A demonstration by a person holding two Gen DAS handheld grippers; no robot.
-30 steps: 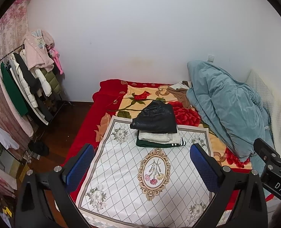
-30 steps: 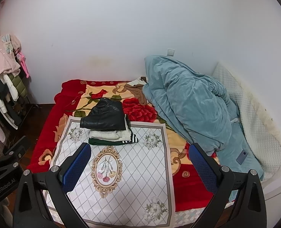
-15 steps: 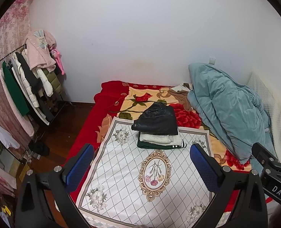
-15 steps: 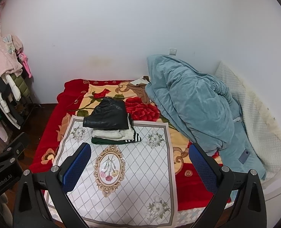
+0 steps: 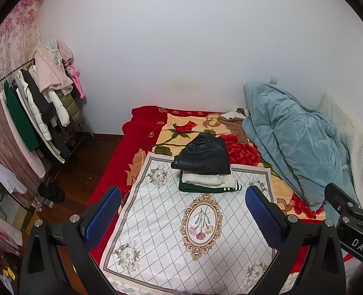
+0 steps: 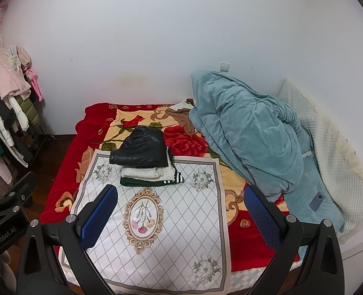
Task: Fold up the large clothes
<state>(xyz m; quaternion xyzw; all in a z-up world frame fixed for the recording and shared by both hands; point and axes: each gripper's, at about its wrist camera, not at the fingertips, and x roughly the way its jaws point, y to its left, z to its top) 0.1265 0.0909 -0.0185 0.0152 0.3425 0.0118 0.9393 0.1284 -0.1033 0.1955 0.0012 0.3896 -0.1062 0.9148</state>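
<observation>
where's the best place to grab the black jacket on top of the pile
Take the black jacket by its near folded edge, where it overhangs the white garment under it. Come in low from the front, over the white mat. That edge is thick and clear of the layers below, so a hand-held gripper should pinch it alone.

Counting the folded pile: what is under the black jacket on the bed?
Under the black jacket lies a folded white fleecy garment, then a dark green one with striped trim. The stack hides the mat beneath it.
</observation>
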